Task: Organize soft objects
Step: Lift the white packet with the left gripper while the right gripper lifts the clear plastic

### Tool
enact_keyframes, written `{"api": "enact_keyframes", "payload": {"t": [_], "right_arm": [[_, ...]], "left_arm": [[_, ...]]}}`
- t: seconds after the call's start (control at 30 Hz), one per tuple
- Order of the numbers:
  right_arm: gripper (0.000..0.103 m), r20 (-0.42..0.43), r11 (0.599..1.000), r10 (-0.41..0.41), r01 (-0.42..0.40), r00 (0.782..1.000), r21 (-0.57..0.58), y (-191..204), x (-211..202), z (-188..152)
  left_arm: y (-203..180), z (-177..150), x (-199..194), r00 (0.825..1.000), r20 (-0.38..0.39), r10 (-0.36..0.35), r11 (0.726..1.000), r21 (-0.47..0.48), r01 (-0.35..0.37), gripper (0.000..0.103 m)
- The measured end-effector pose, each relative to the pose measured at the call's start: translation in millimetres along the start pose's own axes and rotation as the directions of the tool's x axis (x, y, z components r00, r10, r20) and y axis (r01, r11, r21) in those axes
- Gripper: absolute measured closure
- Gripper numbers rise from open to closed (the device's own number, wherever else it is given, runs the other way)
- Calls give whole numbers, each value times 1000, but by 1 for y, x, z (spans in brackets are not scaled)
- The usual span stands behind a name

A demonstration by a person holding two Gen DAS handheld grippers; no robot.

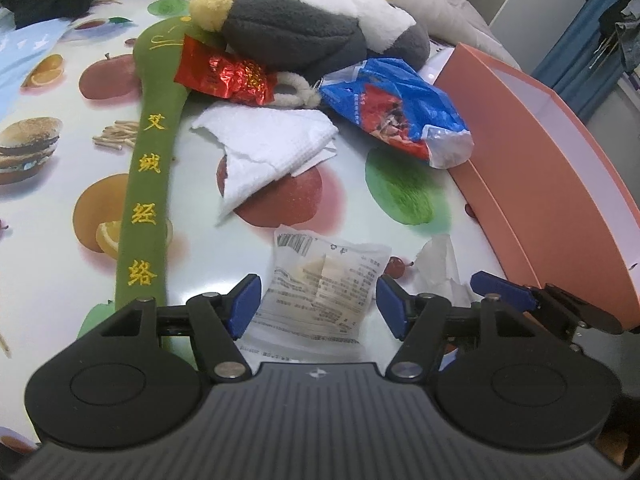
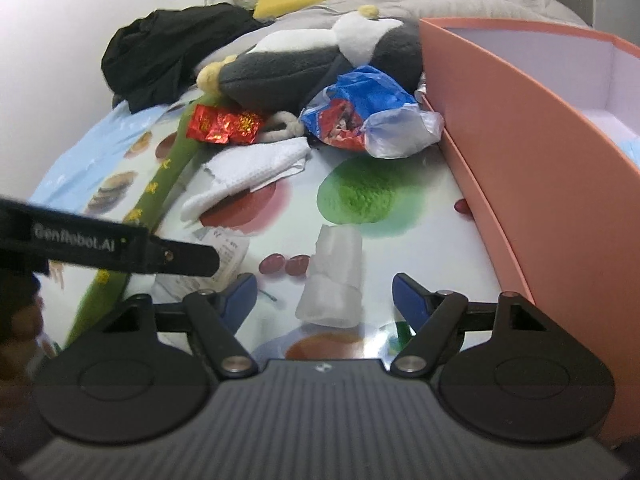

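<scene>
Step in hand: a pick-up approach is judged to be under way, with each tool lined up on a separate small item and nothing lifted yet.
Left gripper (image 1: pixel 316 304): the jaws are spread wide and nothing is held; the clear snack packet (image 1: pixel 320 296) lies on the table between the blue pads.
Right gripper (image 2: pixel 324 300): also spread wide and empty, with the folded white tissue (image 2: pixel 334 280) lying between the fingers.
Next move: a lowering onto the flat, thin items is called for, then a closing on an edge or fold, and a carry to the pink box (image 2: pixel 540 168) at the right.
Snack packet: thin, crinkled, printed with a barcode, flat on the fruit-print tablecloth (image 1: pixel 60 208) at the near middle.
Tissue: limp, loosely rolled, just left of the box wall.
Far pile: a grey-and-white plush toy (image 1: pixel 296 28), green embroidered plush stick (image 1: pixel 146 184), red foil wrapper (image 1: pixel 224 72), blue plastic bag (image 1: pixel 392 108) and white paper towel (image 1: pixel 268 148) are heaped together.
</scene>
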State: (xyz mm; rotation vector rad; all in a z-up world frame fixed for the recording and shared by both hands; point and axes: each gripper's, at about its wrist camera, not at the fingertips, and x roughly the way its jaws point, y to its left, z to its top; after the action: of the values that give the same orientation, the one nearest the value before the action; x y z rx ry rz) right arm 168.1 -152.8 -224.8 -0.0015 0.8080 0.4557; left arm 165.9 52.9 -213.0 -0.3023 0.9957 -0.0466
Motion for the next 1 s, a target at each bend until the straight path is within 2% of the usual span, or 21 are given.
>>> {"api": "enact_keyframes", "payload": {"t": [0.27,0.37,0.4,0.53,0.83,0.9,1.0], "right_arm": [[28,-17,999,7,-7,1000,-41,0,10,0],[53,-33,999,3,-5,999,-42,-1,9,1],[66,-37,999,-4,3,999,-44,-1,8,2],[71,-47,999,4,-7,999,-50,-2,3,2],[72,-64,997,-40,36,997,-63,-5,-13,-4],[72,-66,998,-42,38,997,-57,-6,-18,-7],[72,-64,997,-52,49,997,-52,-8,-25,-8]], "left_arm": [[-4,1,5,1000,2,-4,1000,13,4,32],[-5,1,8,1000,0,-18,1000,21,18,31],[-5,1,9,1000,-3,-13,1000,22,13,31],[-8,-1,13,1000,-7,0,999,33,0,30],[-18,-5,22,997,11,73,994,86,-73,31],[-21,-5,23,995,22,98,990,97,-100,35],[-28,-7,26,990,33,136,983,116,-139,47]]}}
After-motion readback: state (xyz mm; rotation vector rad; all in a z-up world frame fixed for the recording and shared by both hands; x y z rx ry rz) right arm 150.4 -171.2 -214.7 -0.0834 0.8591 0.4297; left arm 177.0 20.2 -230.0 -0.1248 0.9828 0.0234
